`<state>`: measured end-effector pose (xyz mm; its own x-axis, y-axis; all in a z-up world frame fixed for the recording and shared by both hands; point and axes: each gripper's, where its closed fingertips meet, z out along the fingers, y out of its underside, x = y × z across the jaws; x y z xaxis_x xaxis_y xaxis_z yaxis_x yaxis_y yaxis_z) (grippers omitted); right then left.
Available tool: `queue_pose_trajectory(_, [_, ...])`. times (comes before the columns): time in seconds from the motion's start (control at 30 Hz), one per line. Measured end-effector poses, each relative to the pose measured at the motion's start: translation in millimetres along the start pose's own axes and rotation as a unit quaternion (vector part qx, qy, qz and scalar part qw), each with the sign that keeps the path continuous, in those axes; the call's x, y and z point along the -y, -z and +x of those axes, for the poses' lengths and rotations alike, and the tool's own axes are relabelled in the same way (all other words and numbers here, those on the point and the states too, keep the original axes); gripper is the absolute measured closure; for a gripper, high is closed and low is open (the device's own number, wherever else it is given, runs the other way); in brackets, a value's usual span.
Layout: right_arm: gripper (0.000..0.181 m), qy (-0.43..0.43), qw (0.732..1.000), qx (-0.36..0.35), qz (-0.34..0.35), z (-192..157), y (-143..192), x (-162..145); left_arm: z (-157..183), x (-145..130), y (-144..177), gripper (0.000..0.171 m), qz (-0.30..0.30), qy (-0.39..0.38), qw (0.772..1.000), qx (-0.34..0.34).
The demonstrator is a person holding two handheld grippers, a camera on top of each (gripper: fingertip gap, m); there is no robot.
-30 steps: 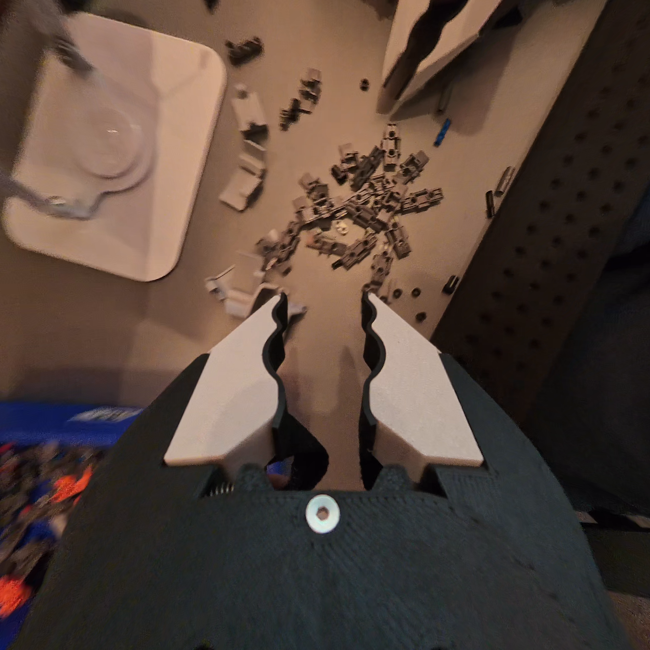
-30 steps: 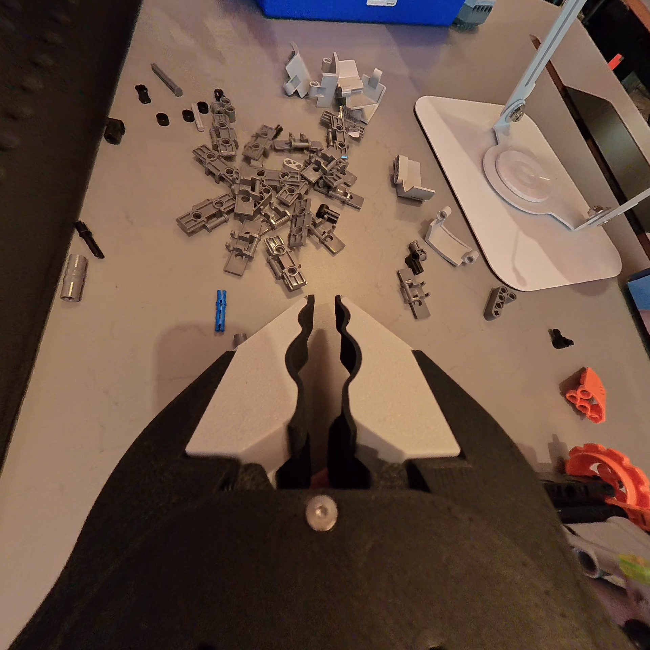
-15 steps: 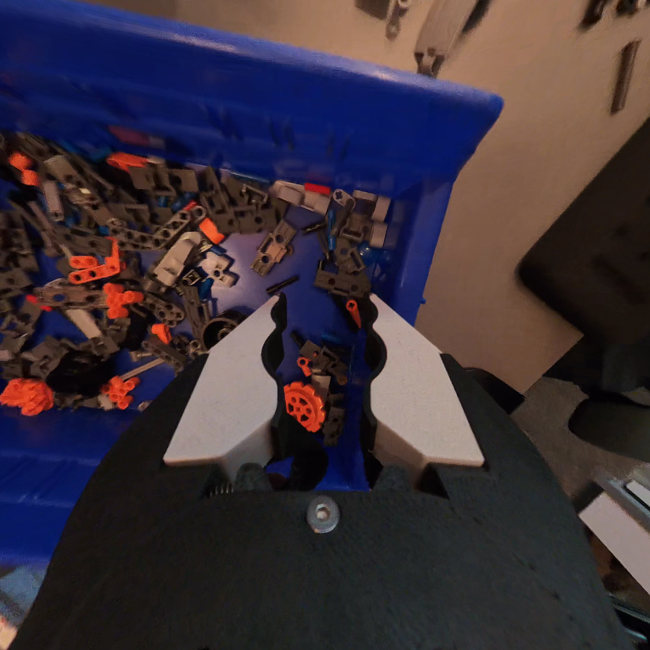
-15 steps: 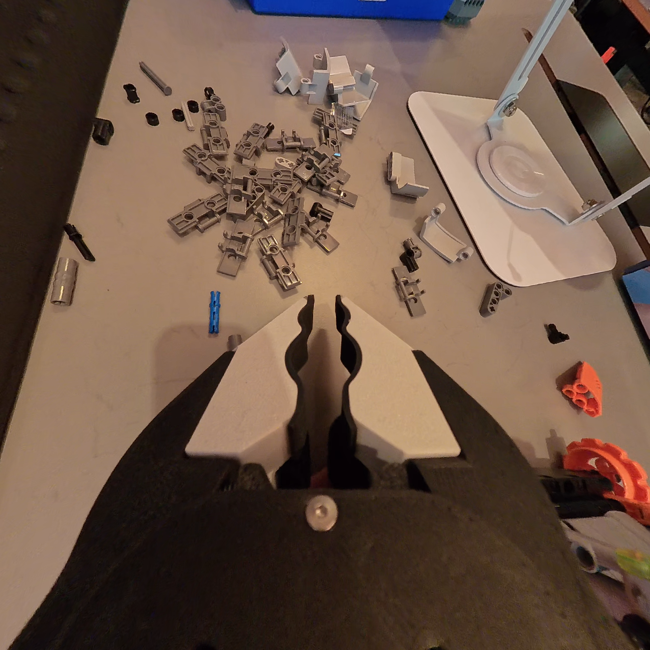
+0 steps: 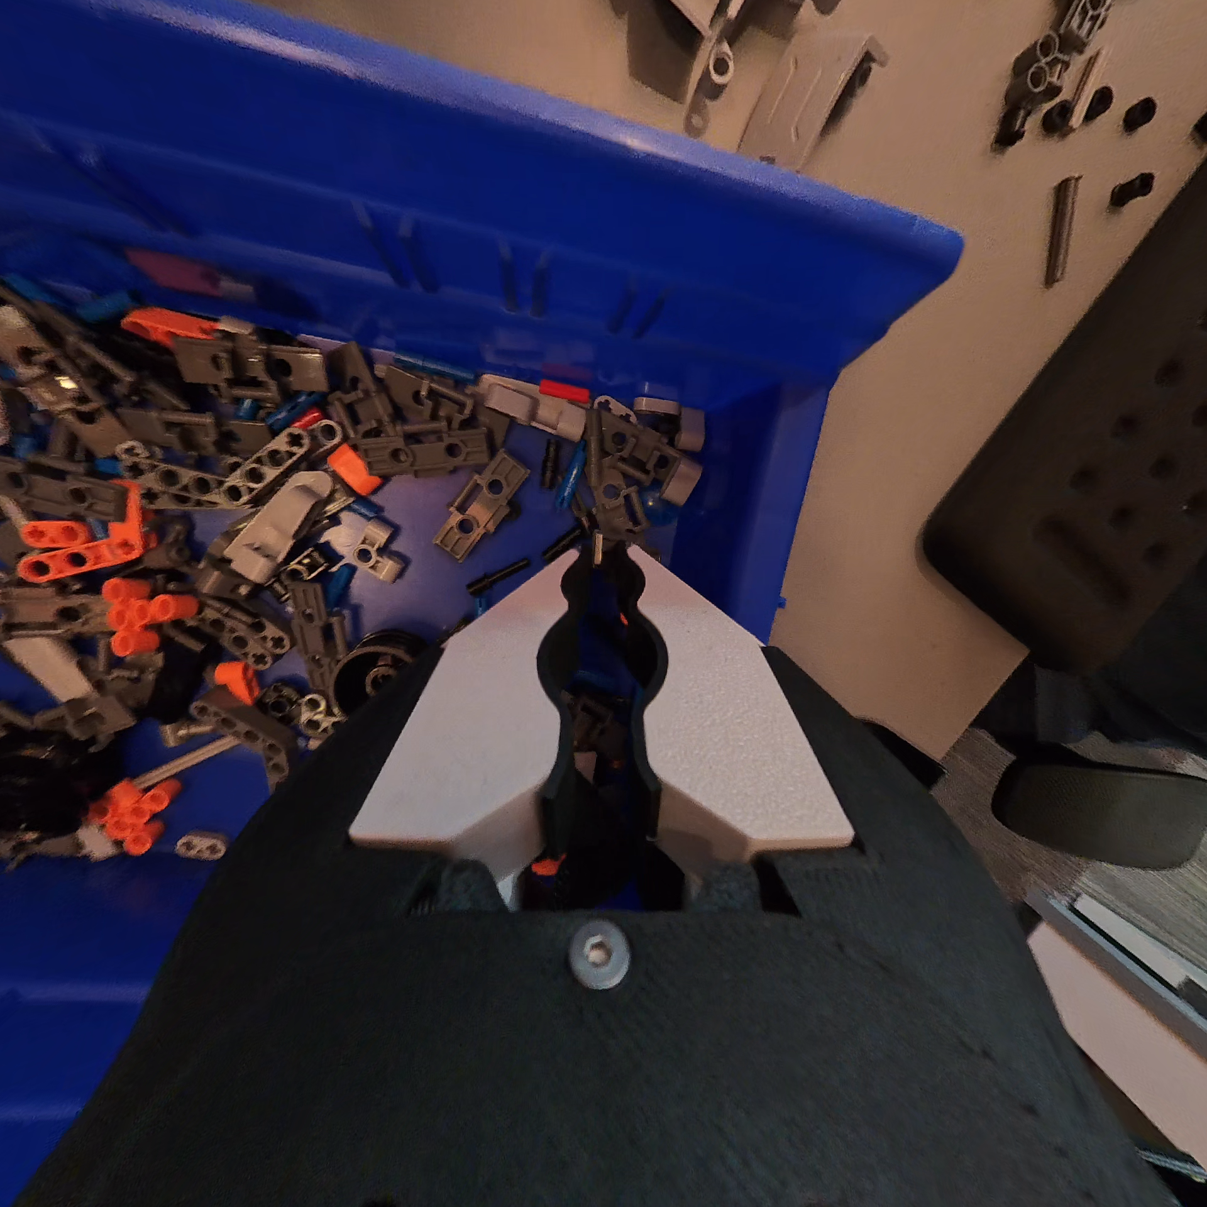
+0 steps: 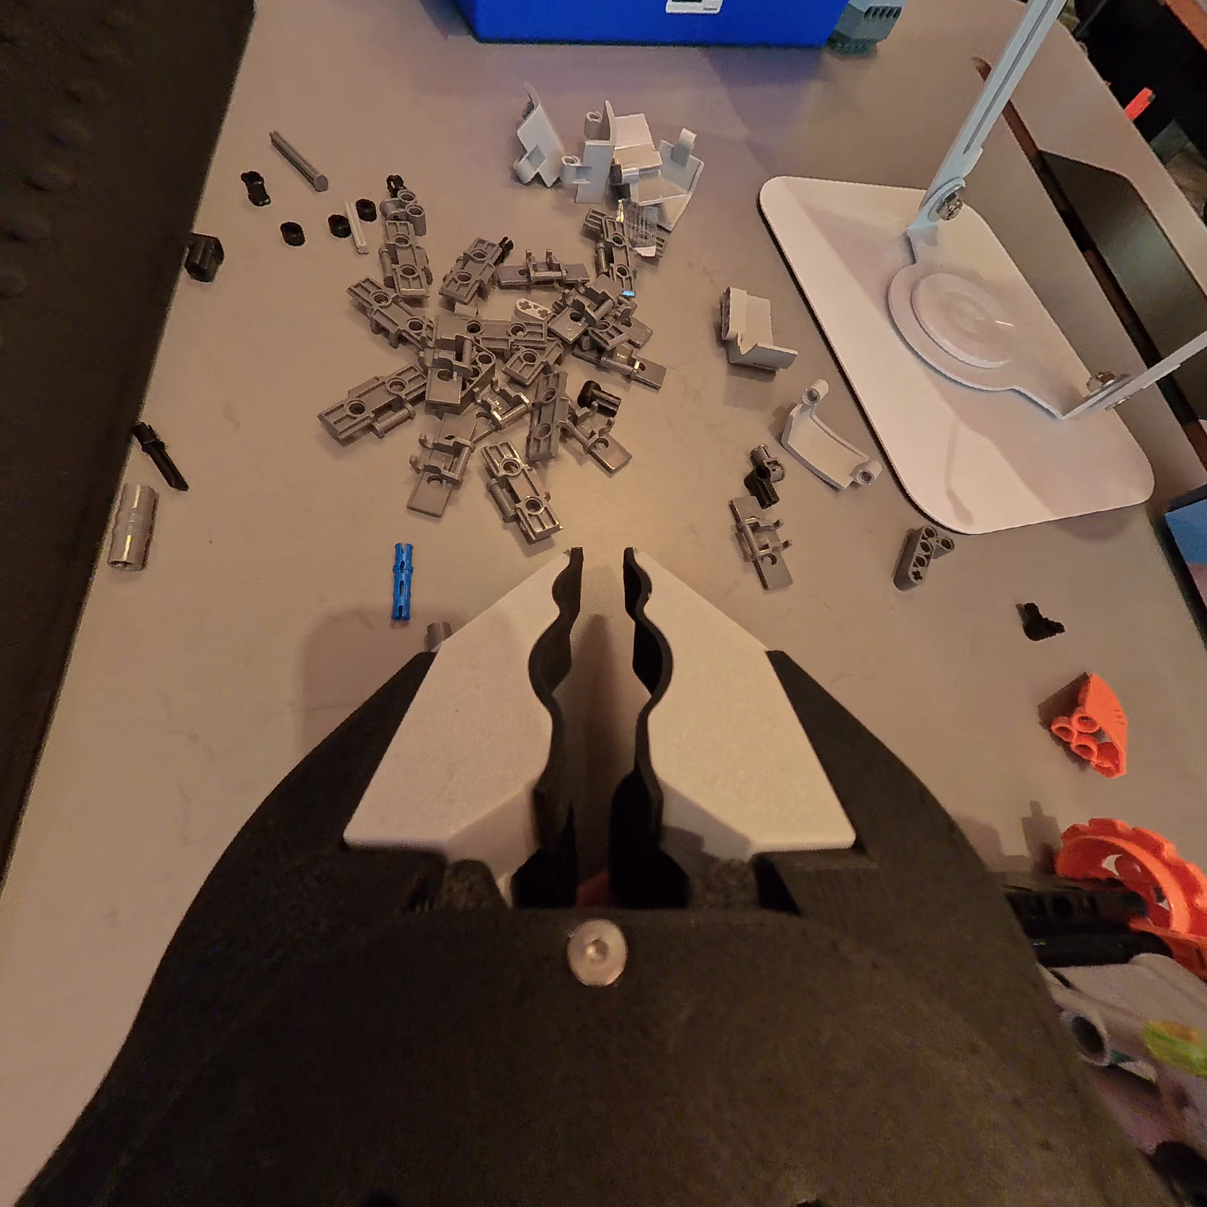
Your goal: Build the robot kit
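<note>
In the left wrist view my left gripper (image 5: pixel 602 554) is down in the right corner of a blue bin (image 5: pixel 588 215) full of grey, black and orange building pieces. Its jaws are closed at the tips on a dark grey connector piece (image 5: pixel 614 483) from the heap there. In the right wrist view my right gripper (image 6: pixel 599 555) hovers over the grey table with its jaws a narrow gap apart and nothing between them. A pile of dark grey connector plates (image 6: pixel 496 366) lies just ahead of it.
A white lamp base (image 6: pixel 849 274) sits to the right, light grey panels (image 6: pixel 614 157) behind the pile, a blue pin (image 6: pixel 402 581) and a metal sleeve (image 6: pixel 134 526) to the left, orange parts (image 6: pixel 1091 731) at right. A black perforated board (image 6: pixel 78 196) borders the left. One gripper's finger ends stand about 35 cm off the other's. The blue pin (image 6: pixel 402 581) lies around 5 cm away from my right fingertips.
My left gripper swung from over the table pile into the blue bin, then closed from wide open onto a dark grey piece. The right gripper has barely moved.
</note>
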<state>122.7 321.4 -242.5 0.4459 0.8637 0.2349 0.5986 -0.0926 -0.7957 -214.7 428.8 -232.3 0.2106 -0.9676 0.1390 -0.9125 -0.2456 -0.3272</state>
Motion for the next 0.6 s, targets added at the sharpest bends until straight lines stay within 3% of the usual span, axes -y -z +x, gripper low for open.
queue_pose_trajectory(0.03, [0.171, 0.000, 1.000, 0.000, 0.000, 0.0, 0.0, 0.0, -2.8, 1.8, 5.8, 0.165, 0.006, 0.002, 1.000, 0.014])
queue_pose_trajectory(0.23, [0.171, 0.003, 1.000, -0.002, -0.004, -0.1, -0.9, -0.9, -1.0, 37.0, 77.3, 0.170, 0.073, -0.006, 0.992, 0.101])
queue_pose_trajectory(0.37, [0.171, 0.010, 1.000, -0.005, -0.007, -0.9, -1.8, -1.4, 37.9, 85.3, 111.3, 0.169, 0.128, -0.058, 0.984, 0.114])
queue_pose_trajectory(0.47, [0.170, 0.016, 1.000, -0.005, -0.010, -2.2, -2.6, -1.4, 76.9, 124.0, 93.8, 0.169, 0.137, -0.109, 0.980, 0.095])
queue_pose_trajectory(0.6, [0.169, 0.027, 1.000, -0.009, -0.008, -3.4, -2.4, -0.3, 124.1, 165.8, 30.5, 0.169, 0.124, -0.152, 0.980, 0.033])
